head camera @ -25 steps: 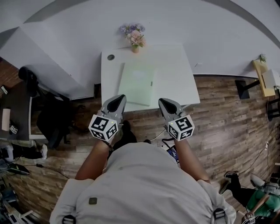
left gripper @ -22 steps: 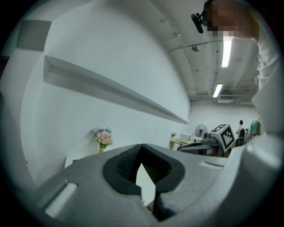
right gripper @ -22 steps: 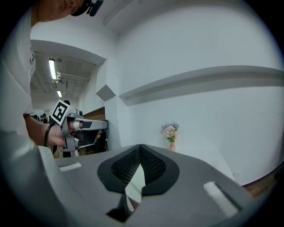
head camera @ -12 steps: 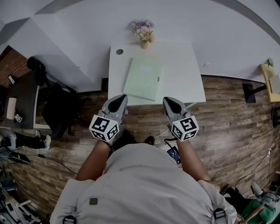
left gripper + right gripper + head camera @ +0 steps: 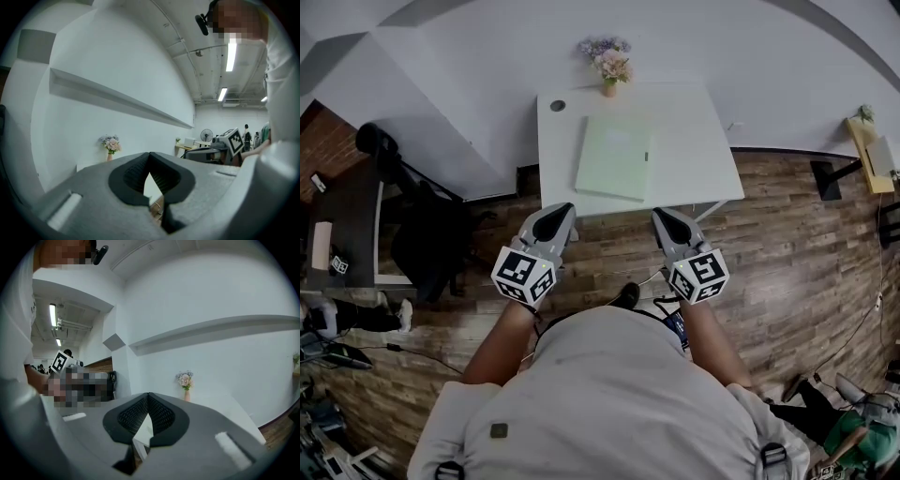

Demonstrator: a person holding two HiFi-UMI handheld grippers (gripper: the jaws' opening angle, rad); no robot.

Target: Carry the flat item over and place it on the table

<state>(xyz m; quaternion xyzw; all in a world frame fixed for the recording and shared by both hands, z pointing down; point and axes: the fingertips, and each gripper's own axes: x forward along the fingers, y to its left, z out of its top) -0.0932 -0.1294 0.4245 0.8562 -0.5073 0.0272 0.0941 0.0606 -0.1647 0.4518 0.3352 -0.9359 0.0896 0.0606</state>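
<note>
Grey jaws are closed tip to tip on both the left gripper (image 5: pixel 558 208) and the right gripper (image 5: pixel 661 214), with nothing between them. Both forearms reach forward, holding the grippers side by side and nearly level above the wooden floor (image 5: pixel 787 234). They point towards the white table (image 5: pixel 698 141), where the pale green flat item (image 5: pixel 616 157) lies apart from both.

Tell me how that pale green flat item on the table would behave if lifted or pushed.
The pale green flat item lies level with straight edges, so probably stiff. It looks thin, so likely light. On the smooth white table it should slide when pushed, not roll or tip.
</note>
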